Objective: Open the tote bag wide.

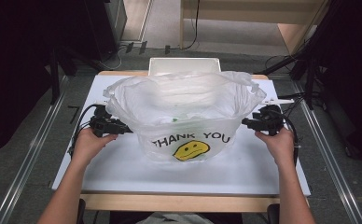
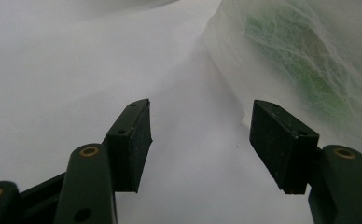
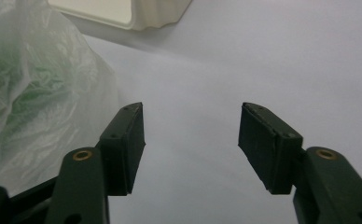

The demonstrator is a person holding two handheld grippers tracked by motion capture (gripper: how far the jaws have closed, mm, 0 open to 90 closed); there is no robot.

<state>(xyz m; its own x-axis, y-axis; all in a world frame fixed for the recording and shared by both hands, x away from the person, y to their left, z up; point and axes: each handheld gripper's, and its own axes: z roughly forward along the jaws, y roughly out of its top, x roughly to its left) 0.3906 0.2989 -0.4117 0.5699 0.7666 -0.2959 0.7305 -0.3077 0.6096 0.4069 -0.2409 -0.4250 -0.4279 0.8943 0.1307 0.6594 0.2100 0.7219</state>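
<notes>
1. The plastic bag point(image 1: 184, 116) stands upright in the middle of the white counter point(image 1: 123, 168), its mouth open toward the ceiling and its long axis running from my left side to my right.
2. Its printed side faces me: black letters reading "THANK YOU" above a yellow face.
3. My left gripper point(image 1: 123, 129) sits at the bag's left flank; in the left gripper view its jaws stand well apart with bare counter between them, and the bag is just off to the right of the right-hand jaw.
4. My right gripper point(image 1: 245, 122) sits at the bag's right flank; in the right gripper view its jaws stand apart as well, nothing between them, the bag just left of the left-hand jaw.
5. The bag is thin, crinkled, translucent white film, with a wavy, floppy rim.
6. Something green point(image 2: 309, 60) shows through the film, too blurred for me to name.
7. A pale, smooth tray point(image 1: 184, 65) with rounded corners lies behind the bag at the counter's far edge, partly hidden by the rim.
8. From above I cannot tell whether either gripper touches the film.
</notes>
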